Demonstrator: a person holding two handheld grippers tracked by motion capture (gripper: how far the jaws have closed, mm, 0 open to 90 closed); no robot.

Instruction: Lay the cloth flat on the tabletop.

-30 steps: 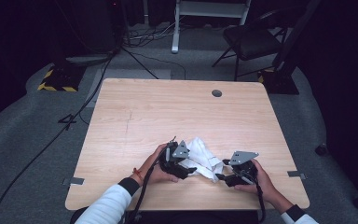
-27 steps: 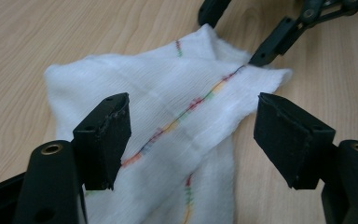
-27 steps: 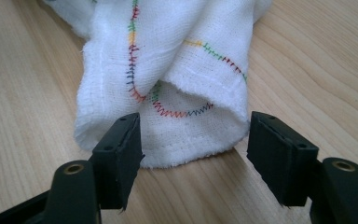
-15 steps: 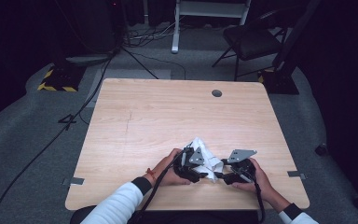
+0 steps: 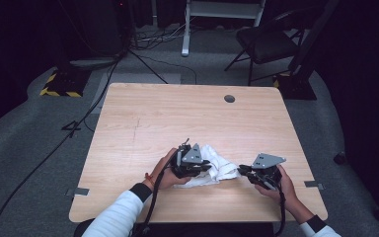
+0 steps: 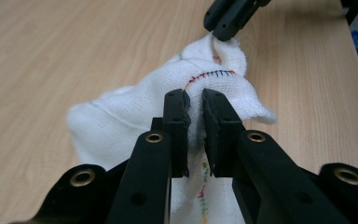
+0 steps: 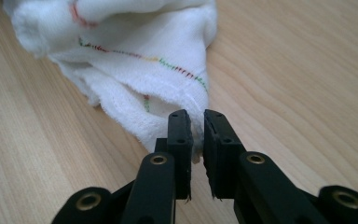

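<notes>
A crumpled white cloth point(image 5: 219, 170) with coloured stitching lies near the front edge of the wooden table point(image 5: 177, 118). My left gripper point(image 5: 203, 167) sits at its left side. In the left gripper view the jaws have just been closing and the left gripper point(image 6: 196, 100) is shut on a raised fold of the cloth point(image 6: 121, 126). My right gripper point(image 5: 242, 171) is at the cloth's right end. Its jaws have also just been closing, and the right gripper point(image 7: 196, 119) pinches a hemmed corner of the cloth point(image 7: 144, 84). The right gripper's jaw tips point(image 6: 228, 18) show beyond the cloth in the left gripper view.
A round cable hole point(image 5: 229, 98) is near the table's far edge. Beyond the table stand a dark chair point(image 5: 266, 44) and a white stand point(image 5: 185, 29), and cables trail on the grey floor point(image 5: 54, 148).
Both grippers' jaws have closed onto the cloth. The left gripper reached right into the cloth, then drew back left and lifted slightly. The cloth is now bunched between the two grippers.
</notes>
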